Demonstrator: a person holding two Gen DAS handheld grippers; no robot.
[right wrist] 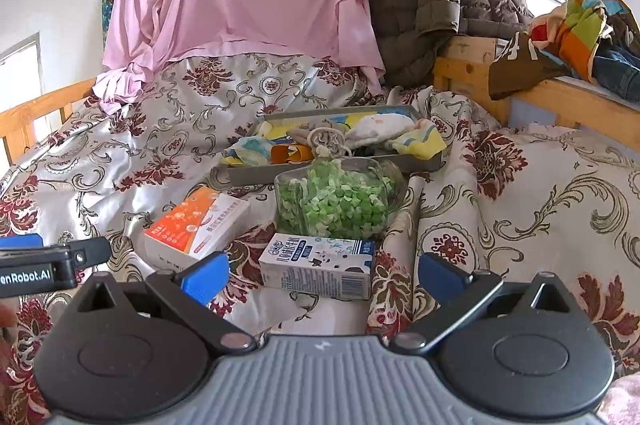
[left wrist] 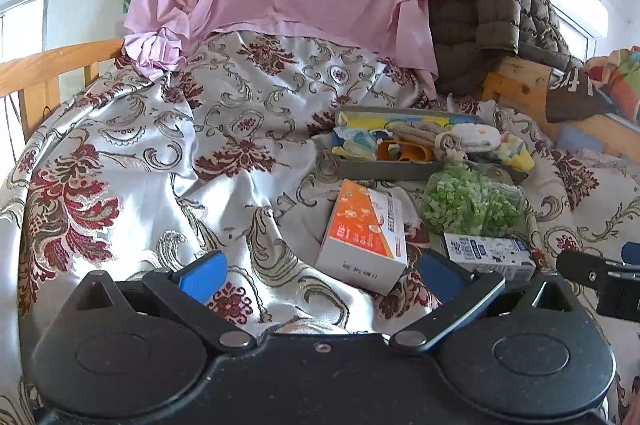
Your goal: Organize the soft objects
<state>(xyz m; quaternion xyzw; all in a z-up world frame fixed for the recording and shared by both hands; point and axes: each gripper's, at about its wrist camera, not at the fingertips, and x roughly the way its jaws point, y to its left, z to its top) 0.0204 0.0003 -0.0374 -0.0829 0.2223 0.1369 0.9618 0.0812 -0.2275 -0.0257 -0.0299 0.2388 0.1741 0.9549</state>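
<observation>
Both grippers hung wide apart and empty: left gripper [left wrist: 320, 275] over the bedspread [left wrist: 160, 153], right gripper [right wrist: 322, 277] by the milk carton [right wrist: 318, 265]. The soft cloths [right wrist: 384, 129] lay heaped in the grey tray [right wrist: 328, 167], its front wall partly hidden behind the bag of green bits [right wrist: 336, 201].

Black tongs [left wrist: 322, 275], blue pads [right wrist: 206, 277], silver rivets

The left tool [right wrist: 56, 261] reads "enRobot.AI"; the brown garment [right wrist: 520, 65] shows "4".
</observation>
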